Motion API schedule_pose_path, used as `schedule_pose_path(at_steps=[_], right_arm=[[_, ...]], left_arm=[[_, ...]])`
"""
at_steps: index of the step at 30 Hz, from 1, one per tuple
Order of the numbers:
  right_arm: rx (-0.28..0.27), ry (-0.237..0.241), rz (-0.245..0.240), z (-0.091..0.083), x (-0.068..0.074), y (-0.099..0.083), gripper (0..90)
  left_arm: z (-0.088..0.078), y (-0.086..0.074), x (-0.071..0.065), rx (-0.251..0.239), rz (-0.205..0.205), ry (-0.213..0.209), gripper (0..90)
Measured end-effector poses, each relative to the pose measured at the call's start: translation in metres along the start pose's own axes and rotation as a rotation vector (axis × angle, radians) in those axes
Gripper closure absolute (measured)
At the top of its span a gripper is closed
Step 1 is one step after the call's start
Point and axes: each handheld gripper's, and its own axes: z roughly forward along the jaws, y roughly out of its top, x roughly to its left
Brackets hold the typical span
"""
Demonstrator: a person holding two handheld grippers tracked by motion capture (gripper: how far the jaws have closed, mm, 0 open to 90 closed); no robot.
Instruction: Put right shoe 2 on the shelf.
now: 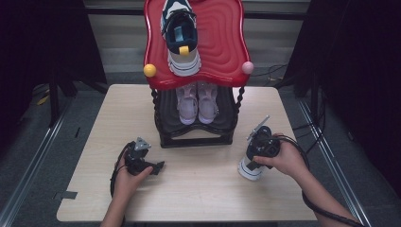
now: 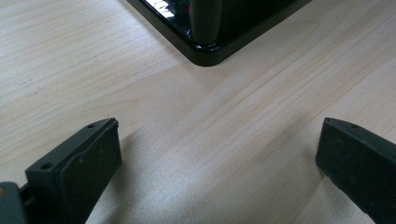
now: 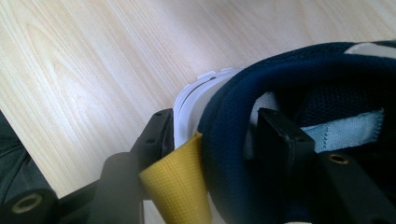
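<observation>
My right gripper (image 3: pixel 217 135) is shut on the heel of a navy shoe (image 3: pixel 233 93). One jaw sits outside the heel by the white sole and the other inside the collar, with the yellow pull tab (image 3: pixel 175 186) beside it. From above, the right gripper (image 1: pixel 253 161) holds this shoe (image 1: pixel 249 171) over the table's right side, white sole showing below the hand. A matching navy and white shoe (image 1: pixel 179 33) lies on the rack's red top (image 1: pixel 222 42). My left gripper (image 1: pixel 156 167) rests on the table, and its jaws (image 2: pixel 217 130) stand wide open with nothing between them.
A pair of pink shoes (image 1: pixel 196 104) sits on the rack's dark lower shelf. The rack's black base corner (image 2: pixel 205 53) lies just ahead of the left jaws. A yellow ball (image 1: pixel 149 70) and a pink ball (image 1: pixel 248 67) cap the rack posts. The wooden table (image 1: pixel 198 194) spreads between the hands.
</observation>
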Motion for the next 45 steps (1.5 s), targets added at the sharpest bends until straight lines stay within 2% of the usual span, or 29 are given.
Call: schedule_pose_path(at_steps=[9,15,18,21,22,23,25,26,27,30,31,35,36,38,39,41,42,43,45], right_arm=[[0.059,0.001,-0.037,0.002,0.001,0.011,54.1],[0.081,0.003,-0.040,0.005,0.000,0.014,57.4],[0.098,0.024,-0.020,0.006,0.001,0.015,59.0],[0.105,0.021,-0.039,0.008,0.001,0.017,59.5],[0.112,0.027,-0.029,0.007,0.002,0.018,60.3],[0.121,0.006,-0.049,0.007,0.001,0.018,60.9],[0.132,-0.002,-0.058,0.008,0.000,0.019,61.0],[0.131,0.022,-0.042,0.007,0.002,0.020,61.2],[0.132,0.013,-0.059,0.008,0.001,0.020,61.5],[0.145,0.018,-0.039,0.007,0.003,0.021,62.4],[0.149,0.003,-0.068,0.008,0.001,0.020,62.4],[0.161,0.009,-0.063,0.008,0.001,0.021,62.4],[0.168,0.030,-0.053,0.008,0.002,0.021,62.4],[0.182,0.011,-0.093,0.009,-0.001,0.022,65.0],[0.182,0.033,-0.076,0.010,0.001,0.022,66.5],[0.194,0.021,-0.093,0.009,0.002,0.023,67.3],[0.202,0.026,-0.085,0.009,0.004,0.024,67.6],[0.206,0.011,-0.118,0.009,0.001,0.024,68.1],[0.199,0.037,-0.096,0.009,0.002,0.023,69.4]], left_arm=[[0.000,0.000,0.000,0.000,0.000,0.000,0.0],[0.000,0.000,0.000,0.003,0.004,-0.002,0.0],[0.000,0.000,0.000,0.003,0.005,-0.002,0.0],[0.000,0.000,0.000,0.004,0.004,-0.002,0.0],[0.000,0.000,0.000,0.004,0.005,-0.002,0.0],[0.000,0.000,0.000,0.003,0.004,-0.002,0.0],[0.000,0.000,0.000,0.003,0.004,-0.002,0.0],[0.000,0.000,0.000,0.004,0.005,-0.002,0.0],[0.000,0.000,0.000,0.003,0.005,-0.003,0.0],[0.000,0.000,0.000,0.004,0.005,-0.002,0.0],[0.000,0.000,0.000,0.003,0.005,-0.002,0.0],[0.000,0.000,0.000,0.004,0.005,-0.002,0.0],[0.000,0.000,0.000,0.004,0.005,-0.003,0.0],[0.000,0.000,0.000,0.003,0.005,-0.003,0.0],[0.000,0.000,0.000,0.004,0.005,-0.002,0.0],[0.000,0.000,0.000,0.004,0.005,-0.002,0.0],[0.000,0.000,0.000,0.003,0.005,-0.003,0.0],[0.000,0.000,0.000,0.002,0.005,-0.003,0.0],[0.000,0.000,0.000,0.003,0.004,-0.003,0.0]])
